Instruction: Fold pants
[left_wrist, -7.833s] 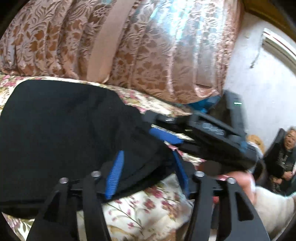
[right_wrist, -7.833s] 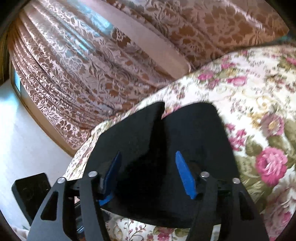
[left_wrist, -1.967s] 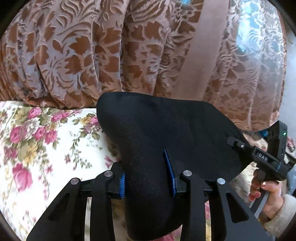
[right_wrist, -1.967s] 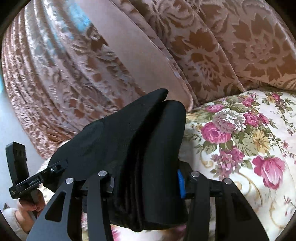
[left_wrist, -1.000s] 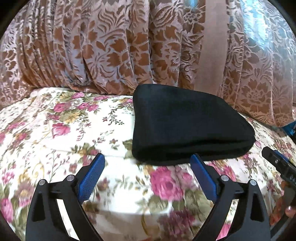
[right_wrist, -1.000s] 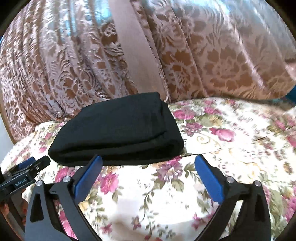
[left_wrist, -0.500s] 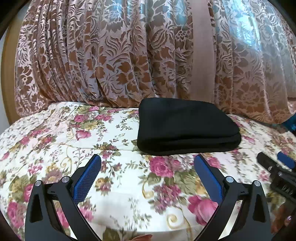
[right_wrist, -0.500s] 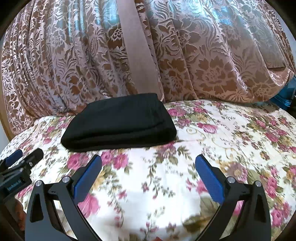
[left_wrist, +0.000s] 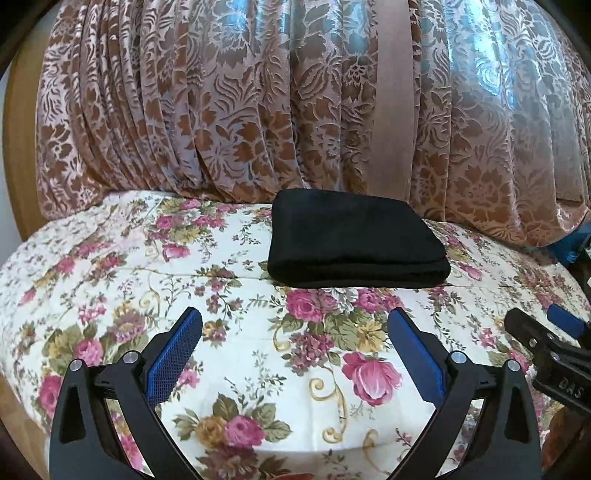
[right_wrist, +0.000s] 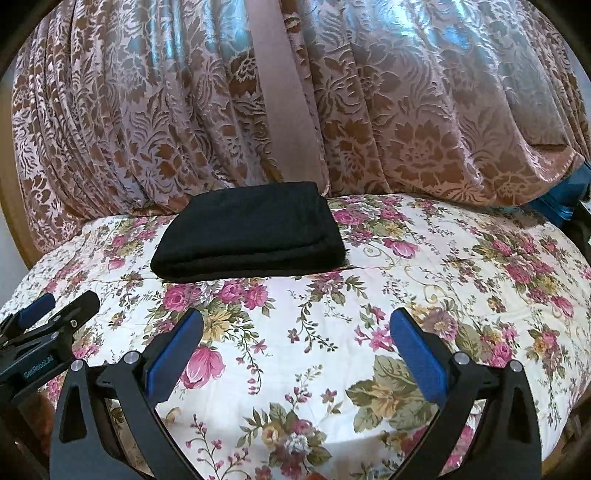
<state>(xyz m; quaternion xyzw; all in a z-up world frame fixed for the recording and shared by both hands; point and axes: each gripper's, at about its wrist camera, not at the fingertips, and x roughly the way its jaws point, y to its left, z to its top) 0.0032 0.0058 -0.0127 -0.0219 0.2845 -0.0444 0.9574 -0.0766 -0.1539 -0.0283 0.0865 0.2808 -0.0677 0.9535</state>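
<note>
Black soft-knit pants (left_wrist: 354, 240), folded into a thick rounded rectangle, lie upper-centre on the quilted floral bedspread (left_wrist: 110, 280) below glossy brocade curtains (left_wrist: 221, 103). Left gripper (left_wrist: 293, 345) and right gripper (right_wrist: 293, 345) jaws gape wide, empty.

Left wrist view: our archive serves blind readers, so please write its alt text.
A folded black fabric pants bundle lies on a floral bedspread before brown patterned curtains. The open left gripper hovers short of it, empty.

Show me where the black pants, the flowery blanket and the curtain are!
black pants (left_wrist: 354, 236), left wrist view, top of the folded stack.
flowery blanket (left_wrist: 110, 280), left wrist view, bare patch left of pants.
curtain (right_wrist: 424, 122), right wrist view, patterned folds behind.
</note>
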